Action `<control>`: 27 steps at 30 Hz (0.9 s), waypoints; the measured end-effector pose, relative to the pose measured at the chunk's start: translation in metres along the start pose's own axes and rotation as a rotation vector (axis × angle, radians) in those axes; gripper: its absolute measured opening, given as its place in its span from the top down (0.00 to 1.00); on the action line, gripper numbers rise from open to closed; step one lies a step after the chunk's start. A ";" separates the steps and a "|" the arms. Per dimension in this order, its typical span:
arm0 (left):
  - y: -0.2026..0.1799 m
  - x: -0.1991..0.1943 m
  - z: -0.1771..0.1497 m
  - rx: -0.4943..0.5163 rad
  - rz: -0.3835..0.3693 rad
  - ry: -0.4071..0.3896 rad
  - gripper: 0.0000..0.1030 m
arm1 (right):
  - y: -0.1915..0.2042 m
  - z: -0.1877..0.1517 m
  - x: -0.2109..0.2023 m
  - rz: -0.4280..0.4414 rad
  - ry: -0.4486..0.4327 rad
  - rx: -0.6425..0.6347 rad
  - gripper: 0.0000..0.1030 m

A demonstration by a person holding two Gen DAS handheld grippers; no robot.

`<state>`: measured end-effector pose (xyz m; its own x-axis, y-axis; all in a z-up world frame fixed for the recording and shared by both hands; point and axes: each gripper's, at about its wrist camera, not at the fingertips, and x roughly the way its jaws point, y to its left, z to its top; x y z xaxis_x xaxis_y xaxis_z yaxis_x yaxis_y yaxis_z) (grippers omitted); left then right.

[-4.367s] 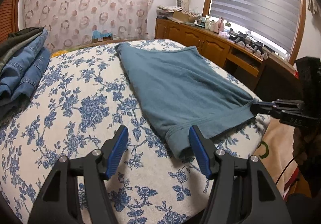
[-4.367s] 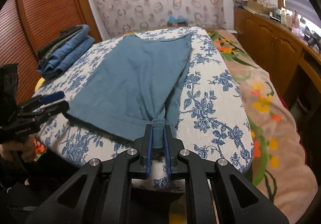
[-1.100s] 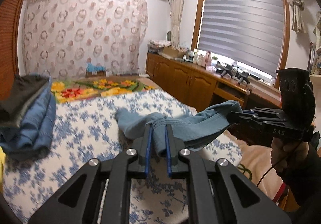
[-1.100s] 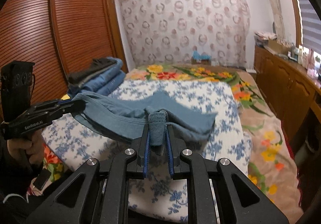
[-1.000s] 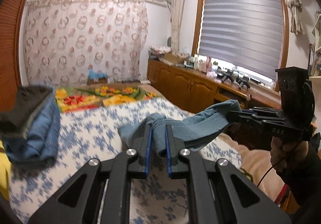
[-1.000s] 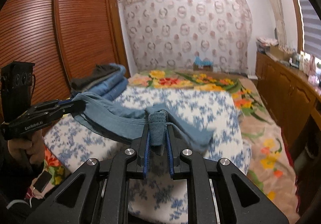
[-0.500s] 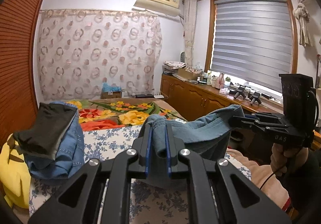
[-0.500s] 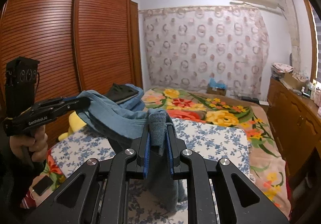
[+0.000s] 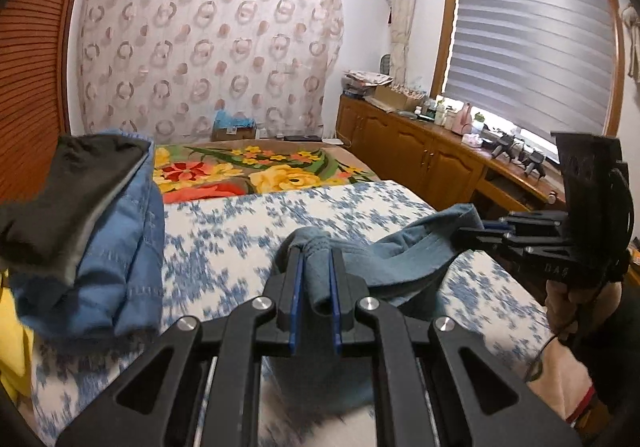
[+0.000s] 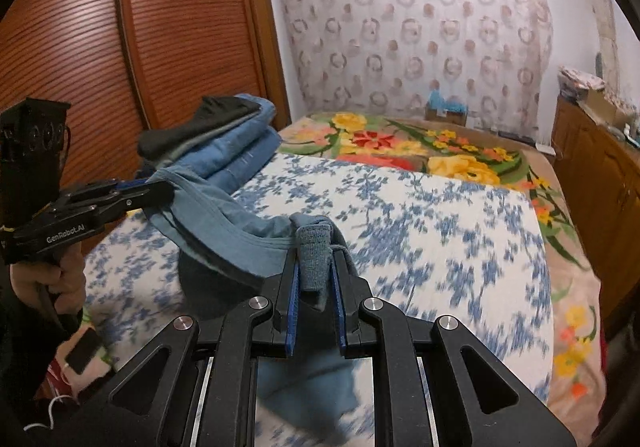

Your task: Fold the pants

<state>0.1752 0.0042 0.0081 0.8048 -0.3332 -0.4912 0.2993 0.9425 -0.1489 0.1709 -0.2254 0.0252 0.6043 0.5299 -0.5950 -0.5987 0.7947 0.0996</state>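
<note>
The teal-blue pants [image 9: 400, 251] hang slack between my two grippers, lifted above the blue-flowered sheet [image 9: 240, 231] of the bed. In the left wrist view my left gripper [image 9: 316, 263] is shut on a bunched edge of the cloth. My right gripper [image 9: 466, 233], off to the right, pinches the other end. In the right wrist view my right gripper [image 10: 314, 263] is shut on a thick fold of the pants [image 10: 224, 231]. At the left, my left gripper [image 10: 162, 187] grips the far corner. The lower part of the pants droops below the jaws, blurred.
A stack of folded jeans under a dark garment [image 9: 100, 227] lies at the bed's left side, also in the right wrist view [image 10: 232, 143]. A flowered blanket [image 9: 240, 171] covers the far end. Wooden cabinets [image 9: 420, 163] run along the right, a slatted wardrobe [image 10: 120, 47] stands left.
Since the earliest frames my left gripper has shut on the pants. Both grippers lifted them, and over the last second carried them forward and lower over the bed.
</note>
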 end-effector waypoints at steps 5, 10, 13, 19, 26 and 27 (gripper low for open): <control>0.006 0.023 0.048 0.034 0.031 -0.034 0.92 | -0.026 0.053 0.020 -0.035 -0.025 -0.027 0.88; 0.006 0.022 0.104 0.048 0.051 -0.124 0.92 | -0.044 0.108 0.015 -0.065 -0.111 -0.046 0.88; 0.002 0.011 0.136 0.087 0.074 -0.199 0.92 | -0.050 0.137 0.005 -0.086 -0.177 -0.055 0.89; 0.003 -0.001 0.142 0.152 0.092 -0.213 0.92 | -0.048 0.148 -0.014 -0.086 -0.251 -0.057 0.88; 0.004 0.002 0.059 0.131 0.079 -0.057 0.92 | -0.029 0.072 0.012 -0.043 -0.086 -0.035 0.88; 0.002 0.002 0.048 0.125 0.079 -0.037 0.92 | -0.025 0.058 0.016 -0.040 -0.051 -0.033 0.88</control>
<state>0.2018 0.0041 0.0480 0.8461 -0.2606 -0.4649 0.2934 0.9560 -0.0019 0.2259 -0.2192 0.0594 0.6538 0.5131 -0.5561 -0.5901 0.8058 0.0497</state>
